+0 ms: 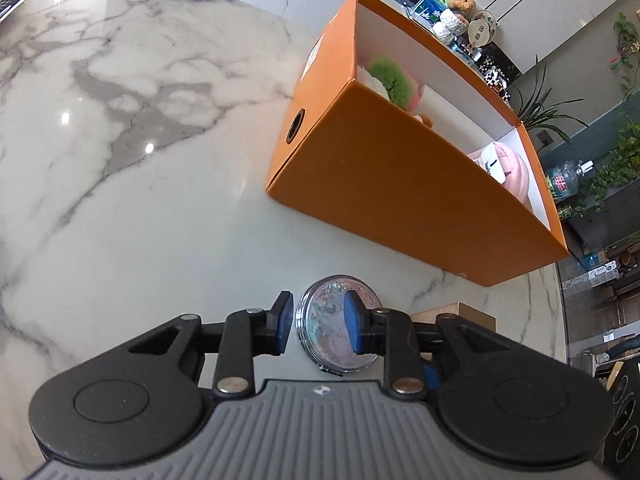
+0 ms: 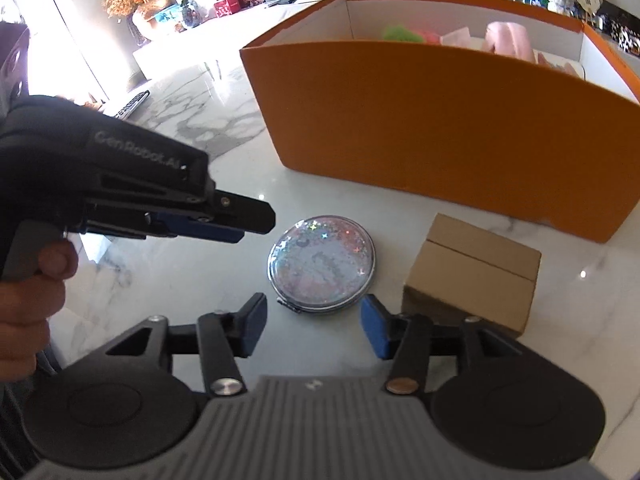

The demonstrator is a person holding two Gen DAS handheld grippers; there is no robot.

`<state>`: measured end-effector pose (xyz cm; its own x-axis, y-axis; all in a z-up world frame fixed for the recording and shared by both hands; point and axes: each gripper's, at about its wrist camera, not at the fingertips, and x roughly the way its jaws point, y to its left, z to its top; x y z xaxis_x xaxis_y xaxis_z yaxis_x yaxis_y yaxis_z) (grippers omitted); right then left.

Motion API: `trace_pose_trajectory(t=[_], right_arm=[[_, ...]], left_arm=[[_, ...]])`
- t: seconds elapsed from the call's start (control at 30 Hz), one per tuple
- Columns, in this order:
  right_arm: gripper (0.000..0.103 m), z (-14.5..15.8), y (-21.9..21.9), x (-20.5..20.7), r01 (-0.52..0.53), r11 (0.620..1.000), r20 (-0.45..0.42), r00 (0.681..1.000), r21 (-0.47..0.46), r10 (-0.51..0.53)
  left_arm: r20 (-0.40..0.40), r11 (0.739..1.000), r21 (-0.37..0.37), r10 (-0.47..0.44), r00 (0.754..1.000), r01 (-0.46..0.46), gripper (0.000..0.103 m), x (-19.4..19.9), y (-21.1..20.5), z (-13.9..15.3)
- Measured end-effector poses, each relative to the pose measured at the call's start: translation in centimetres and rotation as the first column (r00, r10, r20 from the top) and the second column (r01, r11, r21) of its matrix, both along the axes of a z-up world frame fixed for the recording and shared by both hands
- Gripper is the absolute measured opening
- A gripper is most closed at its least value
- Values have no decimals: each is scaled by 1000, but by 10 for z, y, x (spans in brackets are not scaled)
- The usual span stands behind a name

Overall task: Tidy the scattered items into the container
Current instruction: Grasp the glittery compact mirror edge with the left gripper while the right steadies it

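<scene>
A round glittery compact mirror [image 1: 326, 334] [image 2: 322, 261] lies flat on the marble table. My left gripper [image 1: 318, 326] is open and hovers over the mirror's near edge, its fingers apart and empty. It also shows in the right wrist view [image 2: 256, 222] at left, above the table beside the mirror. My right gripper [image 2: 314, 330] is open and empty, just short of the mirror. A small cardboard box [image 2: 474, 272] [image 1: 468, 314] stands right of the mirror. The orange container [image 1: 400, 184] [image 2: 440, 120] stands behind them and holds a green fluffy item [image 1: 390, 74] and pink soft items [image 1: 514, 168].
The marble table [image 1: 140, 160] stretches left of the container. A remote control [image 1: 10, 2] lies at its far left edge. The table's right edge [image 1: 560, 300] drops to the floor. Shelves with ornaments and plants [image 1: 472, 20] stand behind the container.
</scene>
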<state>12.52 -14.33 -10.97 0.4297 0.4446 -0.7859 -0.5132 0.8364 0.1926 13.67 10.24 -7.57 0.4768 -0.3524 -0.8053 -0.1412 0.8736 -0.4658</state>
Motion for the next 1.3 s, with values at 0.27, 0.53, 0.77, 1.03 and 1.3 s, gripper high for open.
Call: trace_pose_trajectory(t=[0.27,0.53,0.77,1.03,1.3], right_arm=[[78,-6,20,8,-68,991,86,993,-115,78],[71,-16,32,12,-72,987,110,990,-147,88],[70,-12,15,25,2,1000,11,1000,-1,-2],[70,-12,7,18,32,997,-36,999,71,-29],[70,-12,1,17,56,993,-59,997,99,-51]], left_arm=[[-8,999,33,-3,1000,3,35,2,6,0],[-44,1000,-24,1,999,-2,49,3,13,-9],[-94,997,-81,4,996,-11,49,4,9,-19],[-115,993,-119,-15,993,1,48,4,-7,-27],[-106,992,-123,13,994,-26,31,0,-11,-26]])
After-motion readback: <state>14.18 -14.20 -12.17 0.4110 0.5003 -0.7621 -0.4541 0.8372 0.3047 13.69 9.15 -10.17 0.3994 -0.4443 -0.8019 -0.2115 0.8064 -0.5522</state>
